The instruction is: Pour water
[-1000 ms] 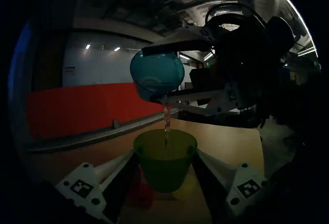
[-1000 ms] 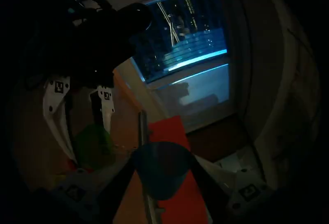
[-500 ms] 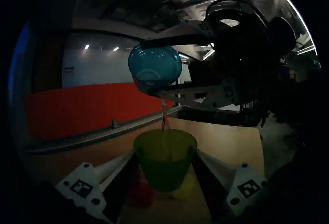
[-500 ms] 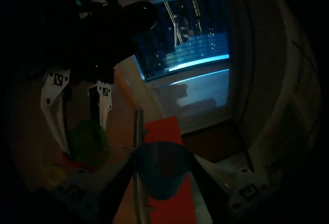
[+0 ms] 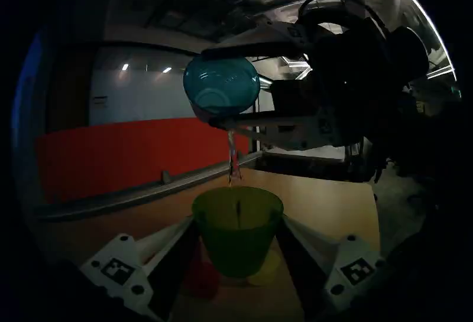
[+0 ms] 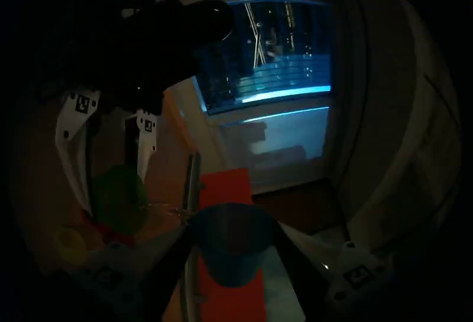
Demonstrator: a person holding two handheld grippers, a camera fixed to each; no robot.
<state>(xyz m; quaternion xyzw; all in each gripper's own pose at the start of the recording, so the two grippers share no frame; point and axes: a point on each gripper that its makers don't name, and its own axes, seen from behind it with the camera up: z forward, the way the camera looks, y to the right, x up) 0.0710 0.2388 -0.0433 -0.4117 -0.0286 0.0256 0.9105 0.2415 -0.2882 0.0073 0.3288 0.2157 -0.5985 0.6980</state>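
Four cups in all: one green cup (image 5: 237, 233), one blue cup (image 5: 222, 88), one red cup (image 5: 201, 277) and one yellow cup (image 5: 267, 267). Two tools: the left tool (image 5: 237, 220) and the right tool (image 6: 232, 227), each with two fingers and one cup clamped between them, green in the left, blue in the right. One stream of water (image 5: 232, 159). One table (image 5: 331, 204). Two lights (image 5: 126, 67) far back.

Left tool (image 5: 238, 223) level, clamped; right tool (image 6: 231, 230) rolled sideways, clamped
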